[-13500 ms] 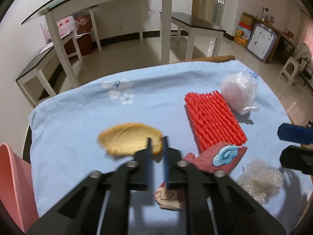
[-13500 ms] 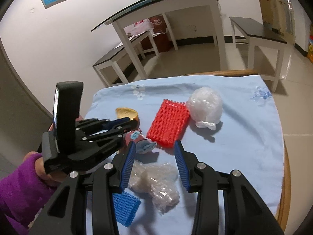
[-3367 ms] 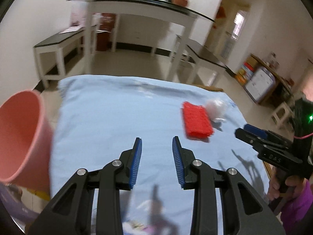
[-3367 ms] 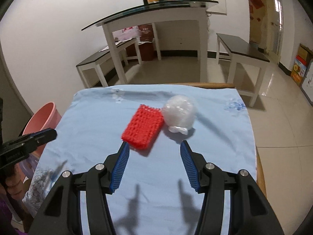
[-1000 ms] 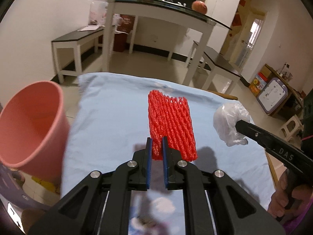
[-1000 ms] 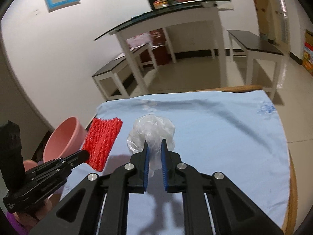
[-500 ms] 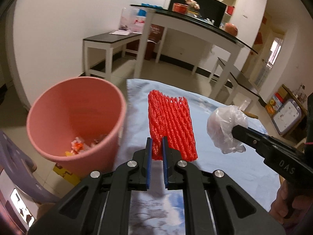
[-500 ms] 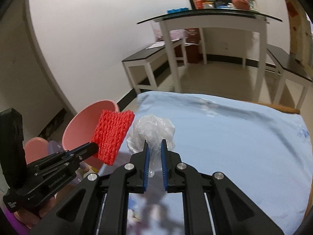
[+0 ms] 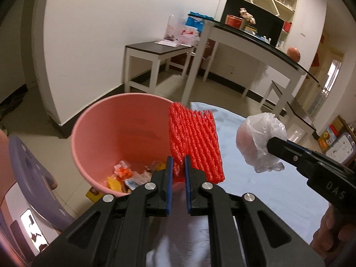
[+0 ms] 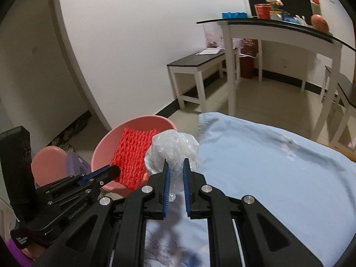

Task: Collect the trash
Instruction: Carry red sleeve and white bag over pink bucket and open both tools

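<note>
Two hand-held grippers clamp red foam net (image 9: 195, 142) and plastic bag (image 10: 175, 149) by pink bin (image 9: 115, 138)

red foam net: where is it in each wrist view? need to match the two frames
Left wrist: red foam net just above centre, clamped in the left claw, standing up over the right edge of the pink bin.
Right wrist: lower left of centre, pinched in the left claw, in front of the pink bin.
Shared landmark: the pink bin, beside the blue-covered table.
</note>
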Demonstrator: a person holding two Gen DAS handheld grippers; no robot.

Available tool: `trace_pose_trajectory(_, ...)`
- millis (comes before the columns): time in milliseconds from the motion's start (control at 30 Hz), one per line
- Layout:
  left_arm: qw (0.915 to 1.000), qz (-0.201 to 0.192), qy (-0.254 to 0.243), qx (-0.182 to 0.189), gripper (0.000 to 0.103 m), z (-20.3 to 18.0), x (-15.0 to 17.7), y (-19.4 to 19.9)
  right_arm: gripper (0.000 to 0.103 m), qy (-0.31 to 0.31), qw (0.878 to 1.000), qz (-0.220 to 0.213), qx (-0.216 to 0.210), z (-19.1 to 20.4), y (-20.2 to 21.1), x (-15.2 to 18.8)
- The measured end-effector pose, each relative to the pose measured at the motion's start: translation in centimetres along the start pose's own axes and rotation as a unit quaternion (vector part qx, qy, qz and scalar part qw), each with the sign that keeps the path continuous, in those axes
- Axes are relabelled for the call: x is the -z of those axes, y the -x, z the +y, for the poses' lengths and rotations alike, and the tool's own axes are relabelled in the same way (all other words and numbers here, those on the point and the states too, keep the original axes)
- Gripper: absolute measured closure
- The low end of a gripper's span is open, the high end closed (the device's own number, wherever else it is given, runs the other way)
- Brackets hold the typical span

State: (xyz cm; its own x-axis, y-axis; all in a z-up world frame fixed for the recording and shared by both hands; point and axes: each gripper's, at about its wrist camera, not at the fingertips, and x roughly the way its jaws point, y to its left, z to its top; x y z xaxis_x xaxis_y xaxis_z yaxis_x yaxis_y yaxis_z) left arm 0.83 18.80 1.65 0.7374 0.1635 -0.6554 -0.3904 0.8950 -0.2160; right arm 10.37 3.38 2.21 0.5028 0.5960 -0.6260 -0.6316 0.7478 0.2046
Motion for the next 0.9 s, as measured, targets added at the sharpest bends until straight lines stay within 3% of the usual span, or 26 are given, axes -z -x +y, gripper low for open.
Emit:
trace_pose_trajectory(433,0.9988,-0.009,0.036,-0.031,0.094,5.0,-0.7,0.0,0.092,0.033,0.999,0.018,-0.020,4.0,-3.7,-0.8)
trace_pose_trajectory(900,0.9984,-0.003,0.043,-0.037,0.093,6.8,-0.7,-0.8,0.091,0.045,0.998,0.042,-0.028,6.2,-8.0,-0.8)
